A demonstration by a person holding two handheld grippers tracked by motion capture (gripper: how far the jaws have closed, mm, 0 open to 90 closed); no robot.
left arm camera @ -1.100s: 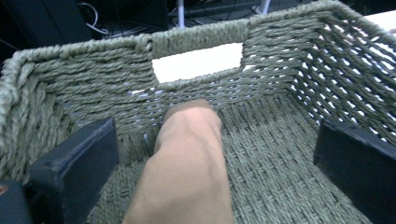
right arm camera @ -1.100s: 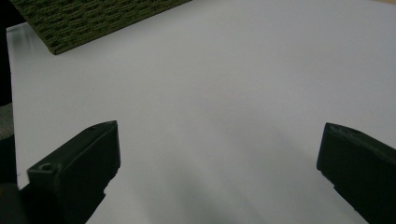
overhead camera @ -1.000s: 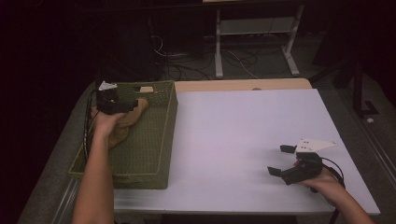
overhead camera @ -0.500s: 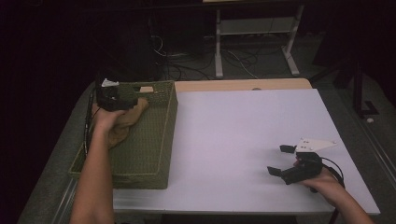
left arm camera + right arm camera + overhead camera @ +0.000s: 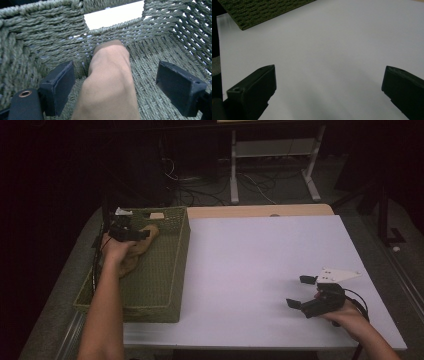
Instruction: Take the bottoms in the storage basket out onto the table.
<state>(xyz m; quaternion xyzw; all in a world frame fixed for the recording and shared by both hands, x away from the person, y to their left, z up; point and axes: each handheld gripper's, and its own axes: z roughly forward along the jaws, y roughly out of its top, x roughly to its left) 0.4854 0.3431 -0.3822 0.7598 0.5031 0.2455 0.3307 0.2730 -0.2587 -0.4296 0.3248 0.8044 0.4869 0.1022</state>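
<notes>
Jaws of both grippers gape: left gripper (image 5: pixel 115 90) closing around one brown cloth (image 5: pixel 110 82) in one basket (image 5: pixel 165 270).

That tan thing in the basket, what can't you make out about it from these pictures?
- Tan object, left gripper view: its near end is cut off by the bottom edge, so its full shape is unknown.
- High view: the left hand and left hand-held gripper cover much of it; dim light blurs what it is.
- Its underside against the basket floor is hidden.
- Jaws have just been closing around it; the pads still stand apart from it.
</notes>
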